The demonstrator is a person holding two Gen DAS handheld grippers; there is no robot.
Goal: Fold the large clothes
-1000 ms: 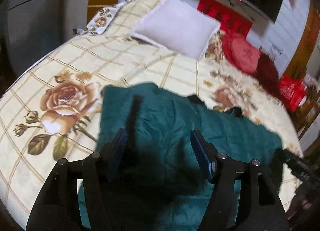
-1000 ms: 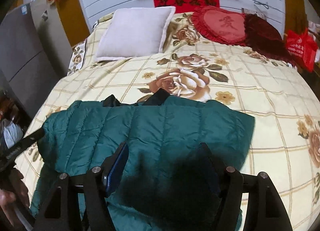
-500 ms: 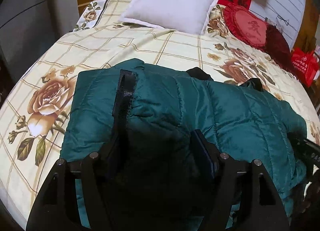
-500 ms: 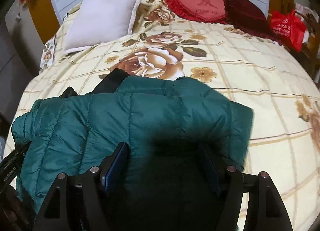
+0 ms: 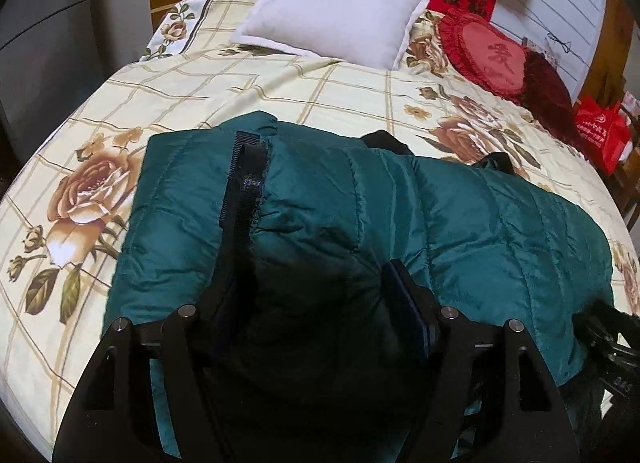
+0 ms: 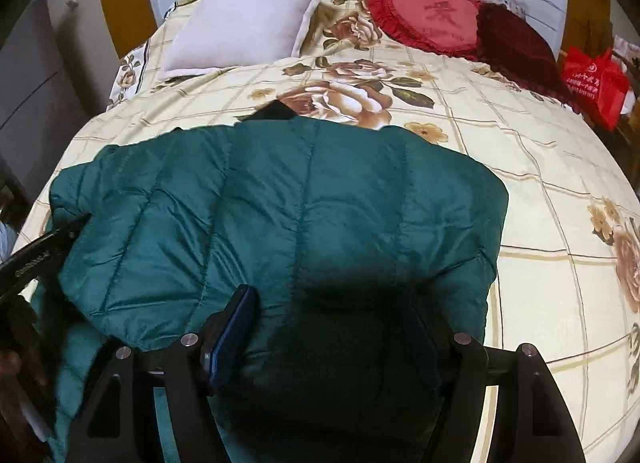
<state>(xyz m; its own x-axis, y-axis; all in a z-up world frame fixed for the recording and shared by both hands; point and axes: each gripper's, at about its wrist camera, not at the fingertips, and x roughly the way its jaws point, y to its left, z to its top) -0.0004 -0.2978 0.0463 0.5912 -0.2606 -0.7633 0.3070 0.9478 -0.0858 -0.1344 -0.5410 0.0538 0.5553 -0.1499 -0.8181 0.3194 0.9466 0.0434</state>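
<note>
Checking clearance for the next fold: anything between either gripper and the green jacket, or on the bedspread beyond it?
Nothing visible. The green jacket bulges between the fingers of both the left gripper and right gripper. The bedspread beyond it lies bare up to the white pillow and red cushions.

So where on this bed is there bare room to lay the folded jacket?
Bare bedspread lies right of the green jacket, and in a band between the jacket and the white pillow. The head is crowded: pillow, red heart cushion, dark red cushion. The near edge is taken by the jacket and both grippers.
</note>
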